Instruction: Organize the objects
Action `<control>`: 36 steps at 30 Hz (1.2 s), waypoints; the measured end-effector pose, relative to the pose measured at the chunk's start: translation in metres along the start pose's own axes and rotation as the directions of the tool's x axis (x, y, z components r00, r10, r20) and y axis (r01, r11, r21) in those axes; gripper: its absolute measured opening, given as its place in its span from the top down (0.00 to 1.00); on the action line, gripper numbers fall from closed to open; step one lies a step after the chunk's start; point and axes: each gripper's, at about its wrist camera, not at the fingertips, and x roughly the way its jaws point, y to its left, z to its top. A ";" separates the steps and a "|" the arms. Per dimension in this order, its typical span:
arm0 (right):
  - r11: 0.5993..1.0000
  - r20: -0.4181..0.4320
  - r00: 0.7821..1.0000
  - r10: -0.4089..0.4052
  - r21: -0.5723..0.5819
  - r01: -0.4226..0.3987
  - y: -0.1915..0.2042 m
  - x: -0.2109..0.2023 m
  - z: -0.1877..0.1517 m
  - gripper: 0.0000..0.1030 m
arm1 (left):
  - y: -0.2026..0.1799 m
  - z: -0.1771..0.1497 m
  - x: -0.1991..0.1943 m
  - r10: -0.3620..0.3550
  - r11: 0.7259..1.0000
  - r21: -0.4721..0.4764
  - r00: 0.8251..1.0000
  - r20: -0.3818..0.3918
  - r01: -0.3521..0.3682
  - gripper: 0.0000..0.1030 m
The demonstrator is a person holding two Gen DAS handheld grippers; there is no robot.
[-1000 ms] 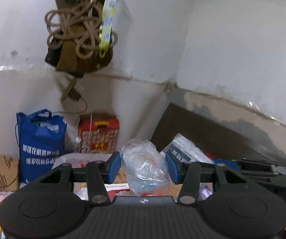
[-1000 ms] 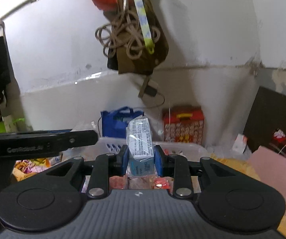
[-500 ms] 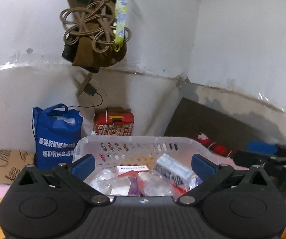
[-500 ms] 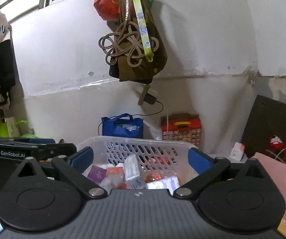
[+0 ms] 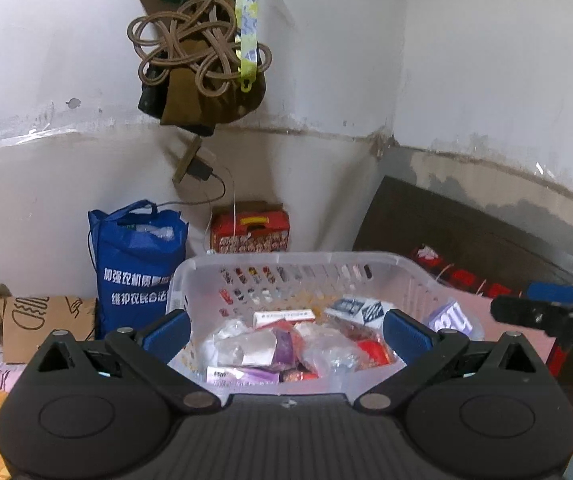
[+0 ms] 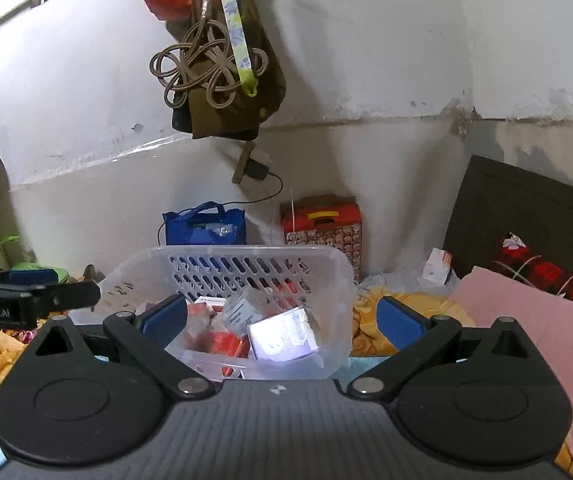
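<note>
A clear plastic basket (image 5: 294, 258) stands in front of both grippers, also in the right wrist view (image 6: 242, 252). It holds several packets and boxes: a clear crumpled bag (image 5: 242, 344), a white and red box (image 5: 284, 317), a blue and white packet (image 6: 242, 308) and a pale purple packet (image 6: 284, 338). My left gripper (image 5: 286, 332) is open and empty at the basket's near rim. My right gripper (image 6: 282, 320) is open and empty over the basket's near side. Each gripper shows at the edge of the other's view.
A blue tote bag (image 5: 138, 264) and a red printed box (image 5: 250, 232) stand against the white wall behind the basket. A brown bag with coiled cord (image 5: 202, 60) hangs above. A cardboard box (image 5: 42, 320) lies left, a pink sheet (image 6: 526, 312) and dark board (image 5: 466, 232) right.
One second ago my left gripper held a clear bag and my right a blue and white packet. Both opened, the items now lie in the basket, and both grippers drew back.
</note>
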 end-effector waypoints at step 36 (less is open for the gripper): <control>1.000 -0.044 0.999 -0.003 -0.009 0.003 0.004 0.002 -0.007 0.00 | -0.008 -0.010 0.004 0.027 1.000 -0.008 0.998 -0.052 -0.027 0.00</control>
